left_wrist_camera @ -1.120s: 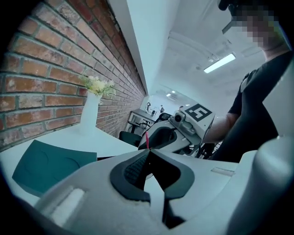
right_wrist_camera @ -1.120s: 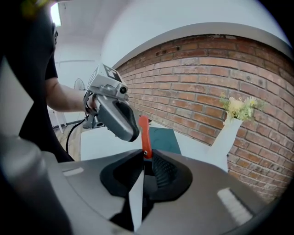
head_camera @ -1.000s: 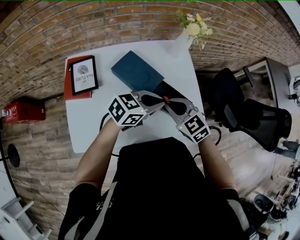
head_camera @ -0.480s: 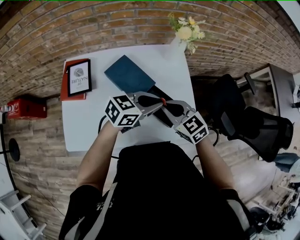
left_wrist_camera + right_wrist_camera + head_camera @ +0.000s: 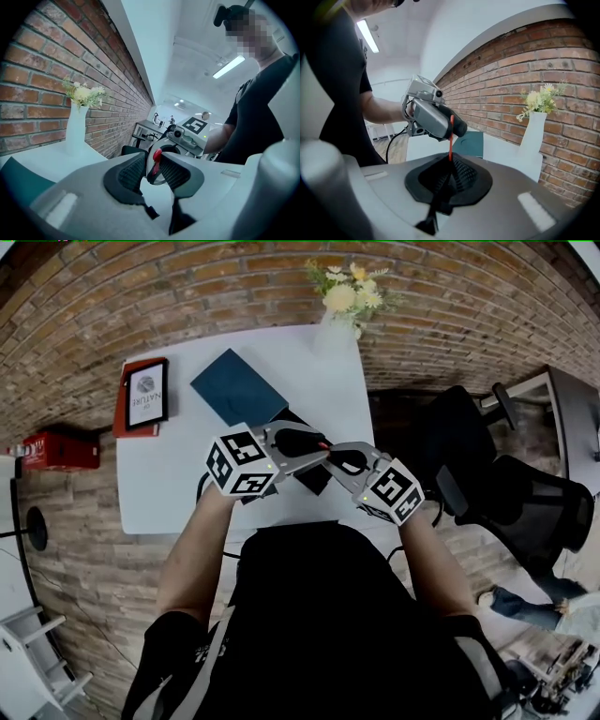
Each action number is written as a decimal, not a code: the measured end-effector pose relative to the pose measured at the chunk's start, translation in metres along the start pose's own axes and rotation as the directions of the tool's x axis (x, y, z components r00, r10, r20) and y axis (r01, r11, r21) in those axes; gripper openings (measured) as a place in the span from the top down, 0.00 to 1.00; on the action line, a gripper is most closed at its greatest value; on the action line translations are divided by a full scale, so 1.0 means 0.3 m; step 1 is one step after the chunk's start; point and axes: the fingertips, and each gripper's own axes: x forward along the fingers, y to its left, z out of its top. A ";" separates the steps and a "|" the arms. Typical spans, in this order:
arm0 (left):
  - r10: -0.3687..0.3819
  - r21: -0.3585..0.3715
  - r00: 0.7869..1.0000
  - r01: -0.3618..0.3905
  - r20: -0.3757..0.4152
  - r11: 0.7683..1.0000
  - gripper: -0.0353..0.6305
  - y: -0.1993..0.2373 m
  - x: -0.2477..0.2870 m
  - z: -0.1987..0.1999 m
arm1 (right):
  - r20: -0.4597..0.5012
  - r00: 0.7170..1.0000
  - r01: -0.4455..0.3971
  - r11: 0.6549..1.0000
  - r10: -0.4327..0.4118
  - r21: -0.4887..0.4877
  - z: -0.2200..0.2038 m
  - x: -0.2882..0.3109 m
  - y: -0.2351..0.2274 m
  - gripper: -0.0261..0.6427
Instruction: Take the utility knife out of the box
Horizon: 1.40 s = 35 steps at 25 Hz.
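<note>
My right gripper (image 5: 450, 174) is closed tight on the utility knife (image 5: 450, 133), and its thin red end stands up out of the pads. My left gripper (image 5: 153, 169) has just been opening its jaws. Now they stand apart, with the red tip of the knife between them, and the pads do not press it. In the head view both grippers meet tip to tip in the centre of the frame. There the knife shows over the black box (image 5: 314, 479), which lies on the white table (image 5: 169, 484). A teal lid (image 5: 234, 388) lies at the upper left of the box, touching it. A white vase (image 5: 337, 334) stands at the top.
</note>
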 end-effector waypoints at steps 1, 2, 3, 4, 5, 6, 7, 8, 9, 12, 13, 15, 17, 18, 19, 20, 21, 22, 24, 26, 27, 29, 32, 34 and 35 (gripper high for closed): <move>-0.006 0.007 1.000 0.006 -0.003 1.000 0.78 -0.012 0.015 0.005 | 0.006 1.000 -0.018 1.000 0.018 -0.006 0.000 -0.015 0.003 0.94; -0.010 0.017 1.000 0.010 -0.008 1.000 0.78 -0.024 0.030 0.010 | 0.009 0.999 -0.032 0.999 0.032 -0.012 -0.002 -0.030 0.004 0.94; -0.013 0.027 1.000 0.013 -0.011 1.000 0.79 -0.035 0.044 0.015 | 0.012 0.999 -0.044 0.999 0.044 -0.015 -0.004 -0.045 0.003 0.94; -0.015 0.035 1.000 0.016 -0.012 0.999 0.84 -0.046 0.057 0.019 | 0.013 0.998 -0.053 0.998 0.053 -0.017 -0.007 -0.058 0.000 0.94; -0.016 0.041 1.000 0.016 -0.010 0.999 0.87 -0.056 0.069 0.024 | 0.016 0.998 -0.063 0.998 0.063 -0.018 -0.011 -0.070 -0.003 0.94; -0.015 0.043 1.000 0.015 -0.005 0.999 0.88 -0.064 0.081 0.029 | 0.019 0.997 -0.073 0.997 0.073 -0.019 -0.014 -0.081 -0.005 0.94; -0.011 0.043 1.000 0.011 0.002 0.999 0.88 -0.071 0.091 0.034 | 0.023 0.996 -0.081 0.997 0.081 -0.021 -0.016 -0.092 -0.007 0.94; -0.006 0.041 1.000 0.005 0.011 0.999 0.89 -0.076 0.100 0.039 | 0.027 0.996 -0.084 0.996 0.085 -0.022 -0.018 -0.103 -0.010 0.94; 0.004 0.038 1.000 -0.004 0.021 0.999 0.90 -0.081 0.108 0.044 | 0.032 0.996 -0.083 0.996 0.084 -0.022 -0.020 -0.114 -0.014 0.94; 0.051 0.041 0.997 -0.053 0.052 0.998 0.91 -0.091 0.129 0.060 | 0.058 0.996 -0.062 0.998 0.063 -0.013 -0.022 -0.149 -0.031 0.91; 0.069 0.045 0.996 -0.072 0.062 0.996 0.92 -0.094 0.133 0.067 | 0.067 0.996 -0.055 0.998 0.056 -0.009 -0.025 -0.162 -0.037 0.90; 0.105 0.052 0.991 -0.110 0.087 0.993 0.92 -0.098 0.135 0.087 | 0.077 0.996 -0.039 0.999 0.039 -0.006 -0.032 -0.185 -0.051 0.89; 0.140 0.060 0.983 -0.148 0.120 0.987 0.92 -0.095 0.122 0.117 | 0.090 0.996 -0.013 1.000 0.013 -0.001 -0.036 -0.207 -0.076 0.89; 0.156 0.062 0.978 -0.165 0.138 0.984 0.92 -0.093 0.111 0.132 | 0.101 0.995 0.001 1.000 -0.002 0.010 -0.034 -0.219 -0.089 0.89; 0.170 0.061 0.973 -0.181 0.154 0.982 0.92 -0.091 0.098 0.145 | 0.115 0.993 0.016 1.000 -0.019 0.026 -0.030 -0.231 -0.101 0.89; 0.183 0.057 0.969 -0.195 0.166 0.979 0.92 -0.089 0.084 0.154 | 0.130 0.991 0.032 0.999 -0.037 0.044 -0.022 -0.242 -0.110 0.89; 0.196 0.051 0.965 -0.208 0.172 0.977 0.92 -0.085 0.070 0.161 | 0.144 0.988 0.047 0.997 -0.055 0.059 -0.013 -0.253 -0.117 0.89; 0.208 0.046 0.963 -0.219 0.174 0.975 0.92 -0.078 0.057 0.167 | 0.157 0.985 0.062 0.996 -0.072 0.068 0.000 -0.262 -0.123 0.90; 0.228 0.042 0.958 -0.239 0.176 0.970 0.92 -0.058 0.029 0.182 | 0.179 0.978 0.091 0.993 -0.102 0.070 0.029 -0.274 -0.137 0.93; 0.242 0.038 0.953 -0.253 0.185 0.967 0.92 -0.034 -0.003 0.203 | 0.193 0.973 0.118 0.991 -0.129 0.066 0.059 -0.278 -0.153 0.96; 0.247 0.032 0.950 -0.258 0.190 0.966 0.92 -0.021 -0.021 0.214 | 0.196 0.970 0.131 0.989 -0.142 0.068 0.073 -0.278 -0.162 0.96; 0.261 0.020 0.945 -0.270 0.199 0.963 0.92 0.004 -0.062 0.236 | 0.201 0.965 0.155 0.985 -0.169 0.079 0.100 -0.272 -0.178 0.96; 0.291 0.016 0.933 -0.302 0.212 0.953 0.92 0.038 -0.134 0.273 | 0.215 0.954 0.188 0.977 -0.207 0.105 0.147 -0.255 -0.198 0.96; 0.315 0.011 0.922 -0.325 0.224 0.946 0.92 0.055 -0.184 0.292 | 0.229 0.946 0.205 0.970 -0.232 0.132 0.177 -0.243 -0.208 0.96; 0.325 0.006 0.917 -0.336 0.232 0.942 0.92 0.061 -0.209 0.300 | 0.237 0.942 0.208 0.967 -0.238 0.146 0.192 -0.239 -0.210 0.96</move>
